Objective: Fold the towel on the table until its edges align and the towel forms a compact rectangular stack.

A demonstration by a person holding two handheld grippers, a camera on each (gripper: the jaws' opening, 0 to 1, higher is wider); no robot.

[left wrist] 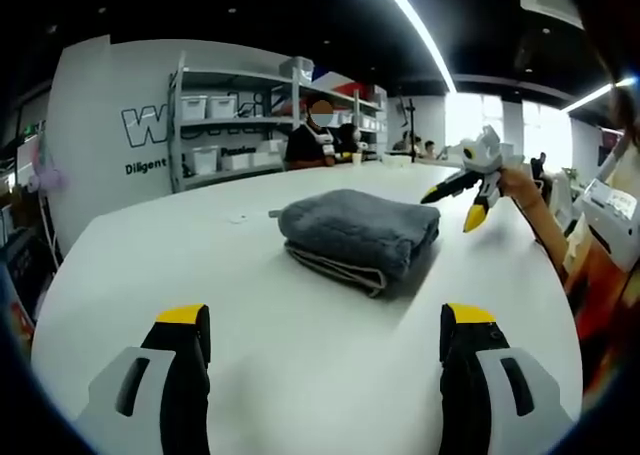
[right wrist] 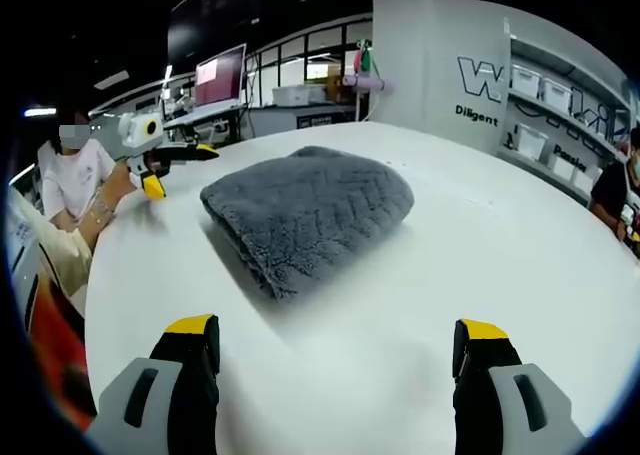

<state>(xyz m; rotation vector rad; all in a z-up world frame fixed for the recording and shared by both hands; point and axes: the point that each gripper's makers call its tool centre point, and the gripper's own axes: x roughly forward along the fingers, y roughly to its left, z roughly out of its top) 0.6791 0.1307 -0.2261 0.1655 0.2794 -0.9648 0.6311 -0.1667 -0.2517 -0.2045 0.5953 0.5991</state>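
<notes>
A grey towel (left wrist: 355, 237) (right wrist: 305, 215) lies folded into a thick compact stack on the white table (left wrist: 300, 375) (right wrist: 480, 235), its layered edges showing on the side nearest the left gripper view. My left gripper (left wrist: 325, 325) hovers short of it, open and holding nothing; it also appears in the right gripper view as the left gripper (right wrist: 180, 170), held in a hand beyond the towel. My right gripper (right wrist: 335, 333) is open as well, a little back from the towel. The right gripper (left wrist: 452, 207) shows beside the towel's far right end, jaws apart.
Shelves with white bins (left wrist: 230, 125) stand behind the table, and a person (left wrist: 315, 135) sits at the far edge. A white pillar (right wrist: 435, 65) and a monitor (right wrist: 225, 75) are beyond the table. Another person (right wrist: 75, 175) is at the left.
</notes>
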